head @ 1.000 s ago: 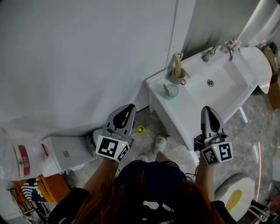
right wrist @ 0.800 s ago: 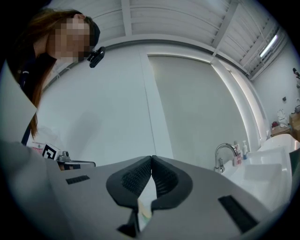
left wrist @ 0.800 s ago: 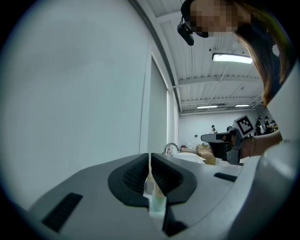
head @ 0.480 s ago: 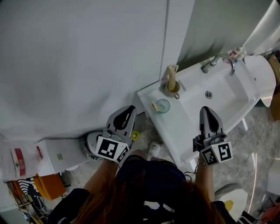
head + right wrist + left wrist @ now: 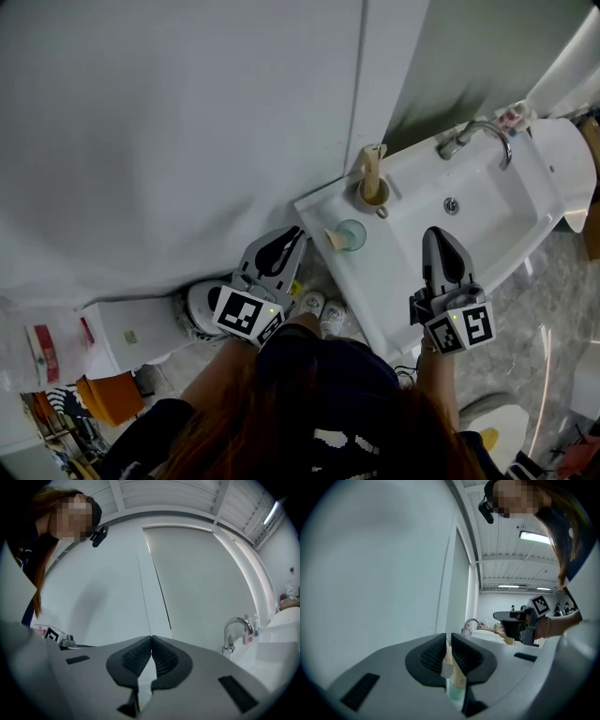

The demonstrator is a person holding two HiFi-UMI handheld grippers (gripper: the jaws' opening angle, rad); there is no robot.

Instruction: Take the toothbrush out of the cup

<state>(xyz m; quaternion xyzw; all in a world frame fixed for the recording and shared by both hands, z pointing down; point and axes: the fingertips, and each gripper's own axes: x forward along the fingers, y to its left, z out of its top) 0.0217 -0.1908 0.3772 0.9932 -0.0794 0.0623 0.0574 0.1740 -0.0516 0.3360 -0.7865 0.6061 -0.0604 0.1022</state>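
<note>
Tan cup [image 5: 372,195] on sink [image 5: 398,258] ledge by wall, along from faucet [image 5: 478,134]. Beige toothbrush [image 5: 373,167] stands upright inside cup. Clear greenish glass [image 5: 352,234] on sink corner, near tan cup; small tan item at its rim, inside or beside unclear. Left gripper [image 5: 295,234] just off that sink corner, jaws together, nothing clamped. Right gripper [image 5: 438,234] over sink front, jaws pressed together, empty. Both well apart from toothbrush.
</note>
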